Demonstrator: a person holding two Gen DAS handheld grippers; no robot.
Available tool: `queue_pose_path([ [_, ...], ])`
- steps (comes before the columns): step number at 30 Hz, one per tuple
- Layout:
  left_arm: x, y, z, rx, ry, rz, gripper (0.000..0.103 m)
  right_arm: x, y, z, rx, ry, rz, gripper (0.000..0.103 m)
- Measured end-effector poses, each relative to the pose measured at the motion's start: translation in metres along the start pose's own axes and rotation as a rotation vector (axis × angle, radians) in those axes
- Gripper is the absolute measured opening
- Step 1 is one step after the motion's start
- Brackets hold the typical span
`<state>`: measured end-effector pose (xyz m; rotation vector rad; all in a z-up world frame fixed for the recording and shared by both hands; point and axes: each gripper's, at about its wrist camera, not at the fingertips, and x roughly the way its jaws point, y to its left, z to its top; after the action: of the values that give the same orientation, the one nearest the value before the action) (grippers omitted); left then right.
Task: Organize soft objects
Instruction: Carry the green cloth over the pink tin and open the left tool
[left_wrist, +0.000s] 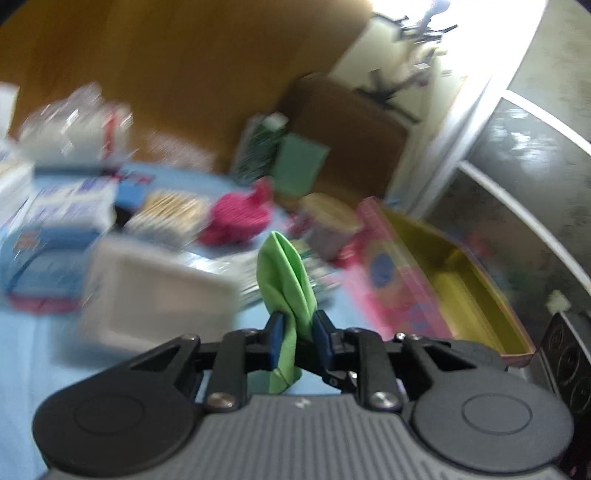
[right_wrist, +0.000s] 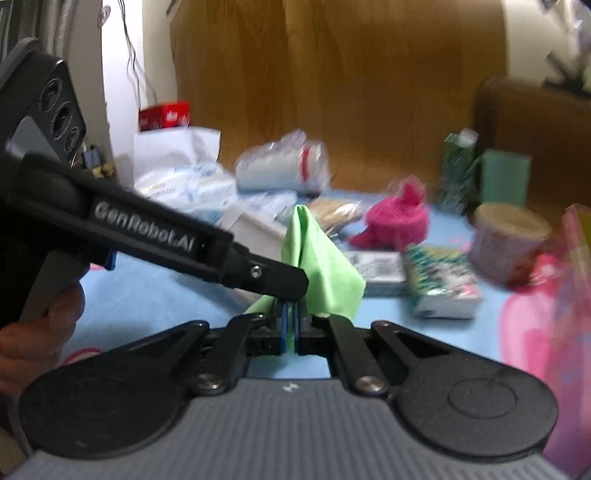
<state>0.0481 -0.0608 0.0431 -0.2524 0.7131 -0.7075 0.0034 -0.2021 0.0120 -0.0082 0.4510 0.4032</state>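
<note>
- Left wrist view: the left gripper (left_wrist: 298, 334) is clamped on a bright green cloth (left_wrist: 284, 273), its blue pads (left_wrist: 276, 338) pressing the fabric from both sides. The cloth stands up in a folded peak above the jaws, and a short end hangs below them.
- The cloth is held up off the light blue bed sheet (left_wrist: 33, 350). Behind it lie a white tray (left_wrist: 155, 291), a magenta knitted piece (left_wrist: 238, 216) and a pink and yellow box (left_wrist: 424, 273), all blurred.
- Right wrist view: the right gripper (right_wrist: 291, 325) is closed tight on a lower edge of the same green cloth (right_wrist: 325, 266), a thin strip of green showing between its blue pads.
- The left gripper (right_wrist: 291, 282) reaches in from the left, a hand (right_wrist: 37, 325) on its handle, and its tip meets the cloth just above the right one.
- Beyond, on the sheet, are the magenta piece (right_wrist: 397, 221), a plastic-wrapped roll (right_wrist: 284, 166) and a patterned packet (right_wrist: 441, 280).
</note>
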Motion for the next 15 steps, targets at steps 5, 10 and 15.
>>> queue_pose_path([
  [5,0.008,-0.064,0.020,0.128,-0.047,-0.106,0.019,-0.056,-0.015,0.008,-0.037,-0.155,-0.170,0.006],
  [10,0.063,-0.128,0.019,0.205,0.029,-0.220,0.019,-0.099,-0.057,-0.007,0.028,-0.174,-0.352,0.006],
  [15,0.114,-0.168,0.000,0.239,0.129,-0.225,0.035,-0.122,-0.105,-0.032,0.189,-0.098,-0.457,0.014],
])
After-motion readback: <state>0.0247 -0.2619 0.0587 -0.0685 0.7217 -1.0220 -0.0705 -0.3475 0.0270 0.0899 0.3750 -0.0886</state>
